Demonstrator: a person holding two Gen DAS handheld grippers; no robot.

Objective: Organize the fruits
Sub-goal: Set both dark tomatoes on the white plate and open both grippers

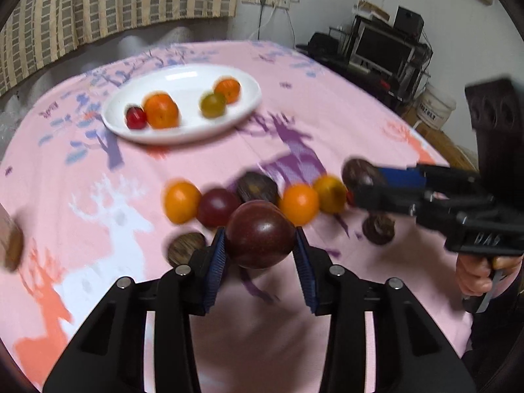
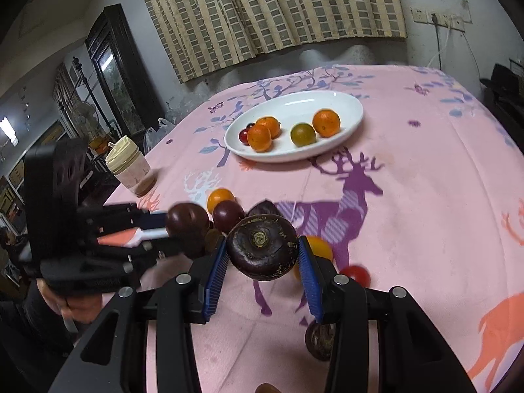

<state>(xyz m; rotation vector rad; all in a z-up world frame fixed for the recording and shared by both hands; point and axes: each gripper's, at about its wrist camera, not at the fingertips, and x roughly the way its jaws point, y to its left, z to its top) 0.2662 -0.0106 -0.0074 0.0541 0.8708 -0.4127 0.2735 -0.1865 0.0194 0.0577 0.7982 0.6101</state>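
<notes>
My left gripper [image 1: 260,240] is shut on a dark red plum [image 1: 260,234] above the pink tablecloth. My right gripper [image 2: 263,250] is shut on a dark purple water chestnut [image 2: 263,247]; it also shows in the left wrist view [image 1: 358,172]. The left gripper's plum shows in the right wrist view [image 2: 186,219]. A white plate [image 1: 183,77] at the far side holds oranges [image 1: 161,110], a green fruit [image 1: 213,104] and a red cherry tomato [image 1: 136,118]. Loose oranges [image 1: 181,201], a plum [image 1: 217,206] and chestnuts [image 1: 257,186] lie in a row just beyond the left gripper.
A lidded jar [image 2: 131,167] stands at the table's left edge. A red cherry tomato [image 2: 357,273] and a chestnut [image 2: 319,339] lie near my right gripper. Curtains hang behind the table; shelving with electronics [image 1: 386,46] stands to the right.
</notes>
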